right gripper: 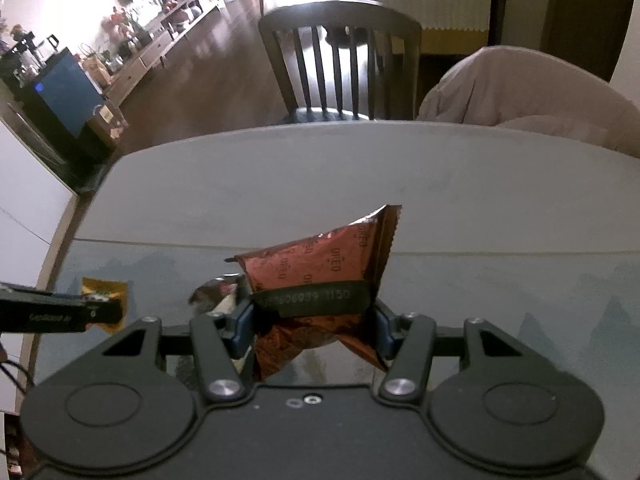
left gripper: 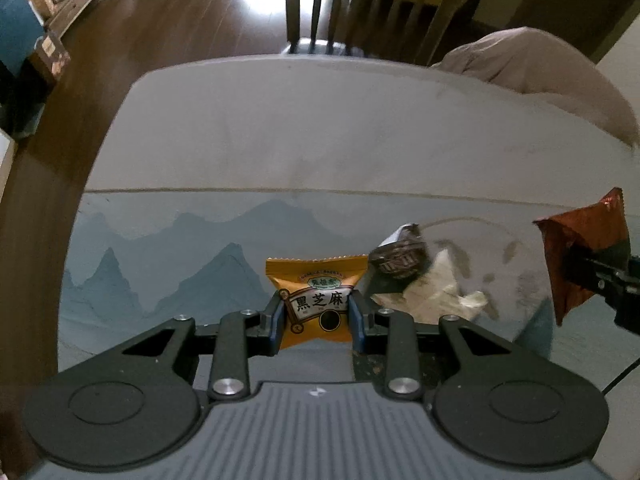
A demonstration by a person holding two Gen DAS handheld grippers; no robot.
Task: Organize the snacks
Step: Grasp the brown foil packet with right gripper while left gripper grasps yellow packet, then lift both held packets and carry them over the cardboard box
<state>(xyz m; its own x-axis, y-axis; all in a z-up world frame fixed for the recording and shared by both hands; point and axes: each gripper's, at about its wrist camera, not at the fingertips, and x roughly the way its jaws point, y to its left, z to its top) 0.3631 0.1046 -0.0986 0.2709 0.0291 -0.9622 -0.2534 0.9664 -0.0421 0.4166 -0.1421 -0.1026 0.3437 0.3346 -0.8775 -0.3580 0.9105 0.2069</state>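
My left gripper (left gripper: 317,314) is shut on an orange sesame snack packet (left gripper: 316,284) and holds it over the mat. My right gripper (right gripper: 314,326) is shut on a crumpled red-brown Oreo packet (right gripper: 320,268), lifted above the table. The Oreo packet also shows at the right edge of the left wrist view (left gripper: 580,248). A dark round wrapped snack (left gripper: 396,258) and a white wrapper (left gripper: 436,292) lie on the mat just right of my left gripper. In the right wrist view the orange packet (right gripper: 106,290) and the left gripper (right gripper: 100,312) sit at far left.
A blue-grey mountain-print mat (left gripper: 160,264) covers the near part of a pale table (left gripper: 320,128). A dark wooden chair (right gripper: 340,56) stands beyond the far edge. A pinkish cloth (right gripper: 532,92) lies at the far right. The floor drops off at left.
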